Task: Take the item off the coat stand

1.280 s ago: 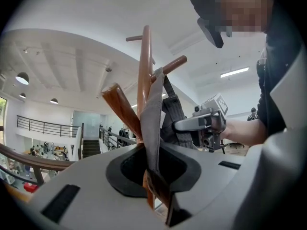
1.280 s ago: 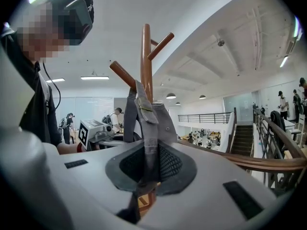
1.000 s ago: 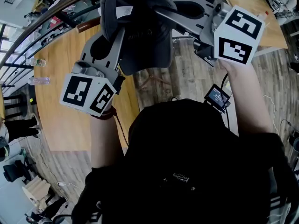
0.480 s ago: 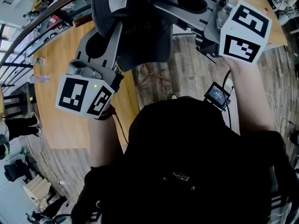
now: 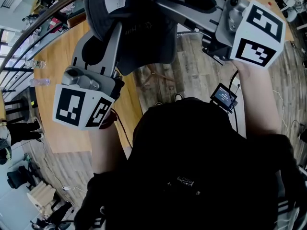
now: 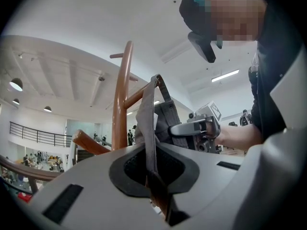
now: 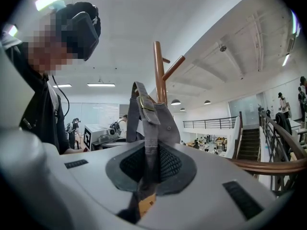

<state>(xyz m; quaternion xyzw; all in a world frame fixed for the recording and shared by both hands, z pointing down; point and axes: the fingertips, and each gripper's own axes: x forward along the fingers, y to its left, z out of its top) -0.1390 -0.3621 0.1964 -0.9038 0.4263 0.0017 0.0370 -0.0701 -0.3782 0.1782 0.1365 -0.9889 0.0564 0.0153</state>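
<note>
A dark grey cap [image 5: 144, 28] hangs high in the head view between both grippers. My left gripper [image 5: 115, 30] is shut on the cap's edge from the left, and my right gripper [image 5: 165, 4] is shut on it from the right. In the left gripper view the grey fabric [image 6: 152, 128] is pinched in the left gripper [image 6: 153, 181], with the brown wooden coat stand [image 6: 122, 99] just behind it. In the right gripper view the cap [image 7: 154, 123] is clamped in the right gripper [image 7: 146, 176], and the coat stand's pole [image 7: 159, 71] rises beyond it.
A curved wooden table [image 5: 62, 80] with two bottles [image 5: 39, 73] lies below on the left. The stand's legs [image 5: 156, 76] show on the plank floor. A small screen [image 5: 223, 98] is strapped at the right forearm. A wooden railing [image 7: 268, 164] runs at the right.
Both grippers have risen with the cap and come closer to the head camera. The cap has shifted up and left in the view.
</note>
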